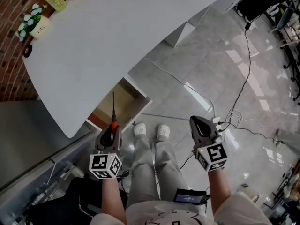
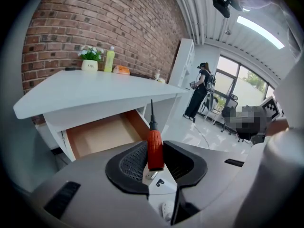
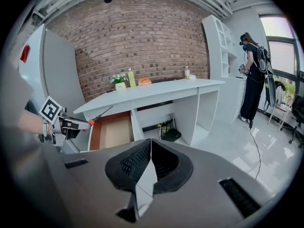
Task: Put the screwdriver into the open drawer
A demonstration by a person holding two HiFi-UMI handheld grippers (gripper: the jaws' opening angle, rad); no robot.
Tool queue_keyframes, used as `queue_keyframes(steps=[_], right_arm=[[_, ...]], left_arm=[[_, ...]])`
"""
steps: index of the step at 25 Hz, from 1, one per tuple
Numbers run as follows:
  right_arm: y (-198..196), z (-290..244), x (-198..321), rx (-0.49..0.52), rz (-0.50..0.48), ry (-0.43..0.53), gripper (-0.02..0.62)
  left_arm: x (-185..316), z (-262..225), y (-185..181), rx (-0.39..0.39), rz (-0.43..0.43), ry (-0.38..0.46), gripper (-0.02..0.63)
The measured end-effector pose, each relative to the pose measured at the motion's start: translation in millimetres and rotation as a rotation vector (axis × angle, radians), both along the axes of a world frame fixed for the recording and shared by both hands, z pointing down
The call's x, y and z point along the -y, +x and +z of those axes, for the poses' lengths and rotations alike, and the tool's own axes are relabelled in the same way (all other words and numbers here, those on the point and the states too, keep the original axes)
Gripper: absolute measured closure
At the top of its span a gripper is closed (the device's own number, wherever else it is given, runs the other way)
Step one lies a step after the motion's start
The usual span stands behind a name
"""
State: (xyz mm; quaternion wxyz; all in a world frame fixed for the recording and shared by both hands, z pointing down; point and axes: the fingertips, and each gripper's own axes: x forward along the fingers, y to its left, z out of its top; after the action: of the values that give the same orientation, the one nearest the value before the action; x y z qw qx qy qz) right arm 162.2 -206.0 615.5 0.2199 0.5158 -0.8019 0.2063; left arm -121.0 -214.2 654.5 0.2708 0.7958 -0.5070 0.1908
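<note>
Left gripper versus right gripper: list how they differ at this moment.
The left gripper is shut on a red-handled screwdriver; the right gripper has its jaws together with nothing between them. The left gripper sits just in front of the open drawer, with the screwdriver's shaft pointing toward it; the right gripper hangs over the floor, off to the drawer's side. Both point toward the white desk.

- My left gripper [image 1: 112, 129] and right gripper [image 1: 198, 124] look dark grey, each with a black-and-white marker cube [image 1: 105, 165].
- Black ribbed pads [image 3: 133, 163] line the jaws.
- I see pale grey trousers [image 1: 150, 165], white shoes [image 1: 162, 131] and a light top [image 1: 159, 217].
</note>
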Motion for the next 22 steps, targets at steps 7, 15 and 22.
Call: queue_keyframes(steps=[7,15,22], right_arm=[[-18,27,3,0.000,-0.054,0.003,0.577],[-26,78,12,0.058,0.000,-0.078,0.577],[-34,87,11,0.044,-0.013,-0.095,0.577]], left_arm=[[9,48,-8,-0.022,0.002,-0.033,0.497],[24,89,-17,0.013,0.026,-0.121,0.495],[25,130,-14,0.037,0.094,-0.327,0.495]])
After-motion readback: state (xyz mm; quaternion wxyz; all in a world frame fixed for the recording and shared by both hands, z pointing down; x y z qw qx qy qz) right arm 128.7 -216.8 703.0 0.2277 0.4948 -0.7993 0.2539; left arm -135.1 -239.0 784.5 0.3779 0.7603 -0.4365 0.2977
